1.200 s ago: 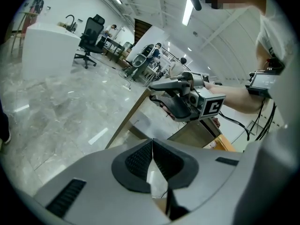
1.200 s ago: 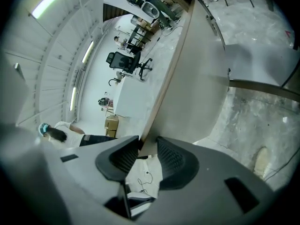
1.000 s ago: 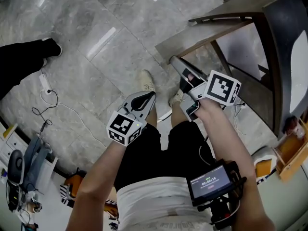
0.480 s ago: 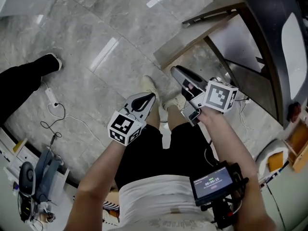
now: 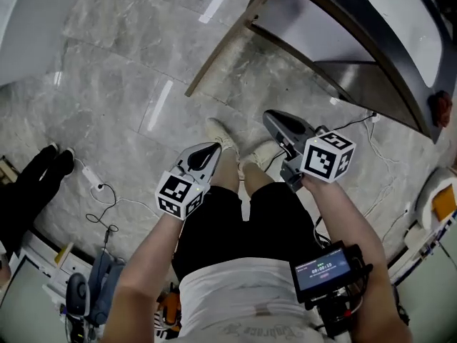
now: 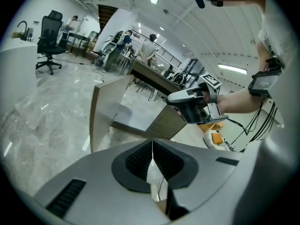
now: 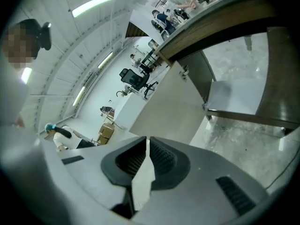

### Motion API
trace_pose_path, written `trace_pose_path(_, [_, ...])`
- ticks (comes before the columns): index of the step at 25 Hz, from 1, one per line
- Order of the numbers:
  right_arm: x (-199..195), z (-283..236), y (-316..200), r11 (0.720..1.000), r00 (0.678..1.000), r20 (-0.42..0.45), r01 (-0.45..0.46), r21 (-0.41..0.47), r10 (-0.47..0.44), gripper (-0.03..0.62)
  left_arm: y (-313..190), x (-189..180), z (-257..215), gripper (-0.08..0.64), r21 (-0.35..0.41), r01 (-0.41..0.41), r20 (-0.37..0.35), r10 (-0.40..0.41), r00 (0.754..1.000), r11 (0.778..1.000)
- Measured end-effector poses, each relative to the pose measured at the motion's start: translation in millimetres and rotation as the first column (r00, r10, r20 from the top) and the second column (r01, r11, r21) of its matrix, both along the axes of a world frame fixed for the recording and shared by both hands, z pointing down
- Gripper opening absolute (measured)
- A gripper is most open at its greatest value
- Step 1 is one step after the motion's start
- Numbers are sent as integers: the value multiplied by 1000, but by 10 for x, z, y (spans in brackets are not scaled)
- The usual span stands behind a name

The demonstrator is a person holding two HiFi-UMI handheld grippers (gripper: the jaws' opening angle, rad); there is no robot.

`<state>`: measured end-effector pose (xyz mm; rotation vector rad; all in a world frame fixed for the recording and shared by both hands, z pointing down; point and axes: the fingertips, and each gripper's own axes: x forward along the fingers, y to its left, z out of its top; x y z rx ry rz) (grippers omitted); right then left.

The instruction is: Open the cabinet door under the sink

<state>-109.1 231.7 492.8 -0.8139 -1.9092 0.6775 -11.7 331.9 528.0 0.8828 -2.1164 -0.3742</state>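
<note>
Head view suggests the risk now is undoing the job: the cabinet door (image 5: 226, 40) stands swung out from under the sink (image 5: 400, 2), and a stray brush from a claw, or a leg stepping forward, could knock it back shut. It lies ahead of both claws, well apart from them, nearer the right one. Left claw (image 5: 213, 148) is pressed together, empty. Right claw (image 5: 275, 120) has just been closing and now sits all but together, nothing between its jaws.
</note>
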Motion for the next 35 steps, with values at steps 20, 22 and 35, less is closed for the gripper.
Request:
trace_pose_path(20, [1054,-1042,-2359,937,930,157,-344,54,332,31,-1551,-10,-1530,14,-109,-191,125,205,971,975])
trace_pose_path(22, [1095,-1169,-2563,919,909,173,-391,42,379,31,-1702,-14,-1657,14,-126,-227,141,244,959,966])
trace_pose_path(35, [1314,-1385,-3503,750,737,144,-658,-69,660,31,-2617,-193,-1718,14,-177,-435,144,460,876,883])
